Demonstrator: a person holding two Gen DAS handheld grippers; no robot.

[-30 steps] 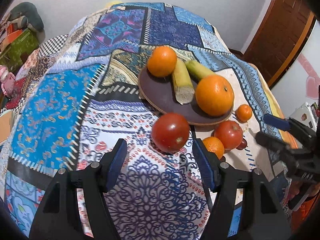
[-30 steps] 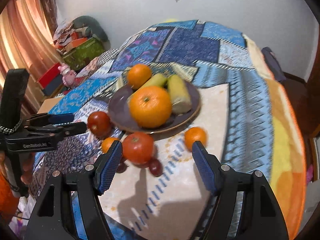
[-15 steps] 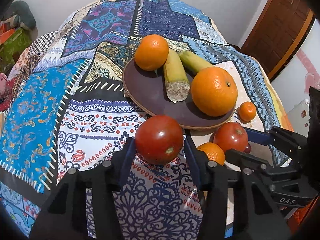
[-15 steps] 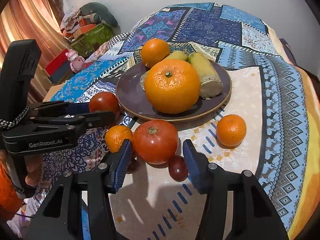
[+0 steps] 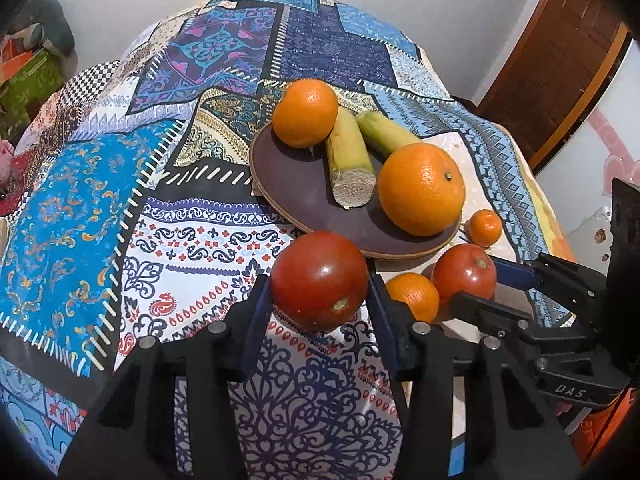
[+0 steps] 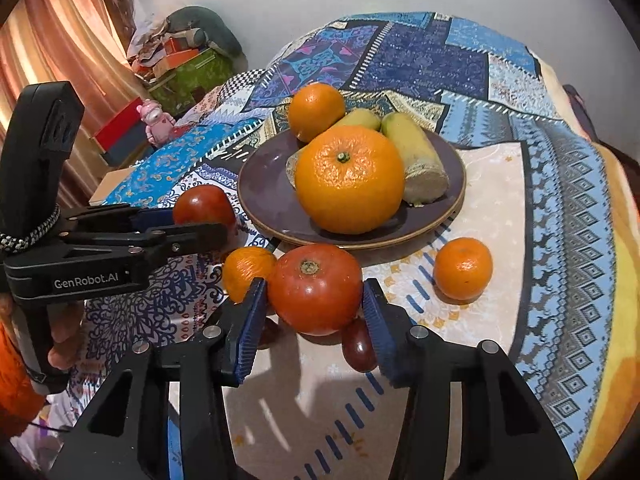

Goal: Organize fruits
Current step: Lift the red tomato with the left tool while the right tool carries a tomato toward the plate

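Observation:
My left gripper (image 5: 318, 300) is shut on a red tomato (image 5: 320, 280) and holds it just above the cloth near the plate's front edge; it also shows in the right wrist view (image 6: 204, 208). My right gripper (image 6: 312, 300) is shut on a second red tomato (image 6: 314, 288), seen in the left wrist view too (image 5: 464, 272). A dark round plate (image 5: 304, 184) holds a big orange (image 5: 420, 190), a smaller orange (image 5: 306, 112) and two cut banana pieces (image 5: 352, 160).
Loose on the patterned cloth (image 5: 80, 184): a small mandarin (image 6: 462, 268) right of the plate, another mandarin (image 6: 246, 272) between the tomatoes, and a dark grape (image 6: 358, 346) under the right fingers. Boxes and a pink toy (image 6: 154, 120) stand beyond the bed's left edge.
Both grippers moved forward and closed, each around its own tomato. The left tomato now hangs a little above the cloth.

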